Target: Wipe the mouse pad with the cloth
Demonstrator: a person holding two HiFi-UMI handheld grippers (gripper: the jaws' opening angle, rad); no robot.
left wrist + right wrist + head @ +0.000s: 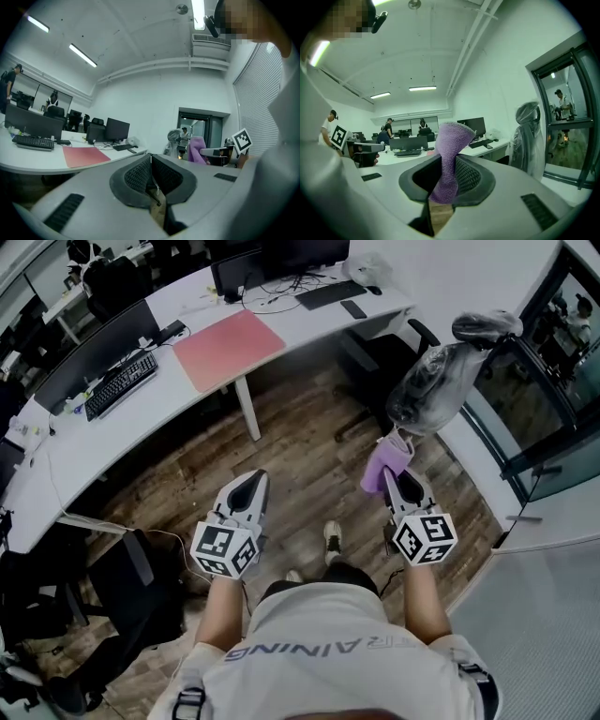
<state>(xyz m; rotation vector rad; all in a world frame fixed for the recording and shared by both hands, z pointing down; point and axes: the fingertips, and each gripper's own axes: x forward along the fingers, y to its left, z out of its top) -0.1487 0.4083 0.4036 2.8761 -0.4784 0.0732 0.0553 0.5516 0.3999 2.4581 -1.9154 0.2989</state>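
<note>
1. Mouse pad (228,348): a flat pink-red rectangle. It lies on top of the white desk (159,413), near the desk's front edge and beside the black keyboard (120,382).
2. Left gripper (246,486): its jaws are pressed together, the ribbed pads meeting with nothing between them. It is held over the wooden floor (300,456) in front of the desk, well apart from the mouse pad.
3. Cloth (386,465): purple and fuzzy. It is bunched to a narrow waist where it is pinched and flares wider beyond the jaw tips.
4. Right gripper (401,479): its jaws are clamped on the cloth, which stands out past them toward the desk. This gripper is also off the desk, over the floor, well apart from the mouse pad.
</note>
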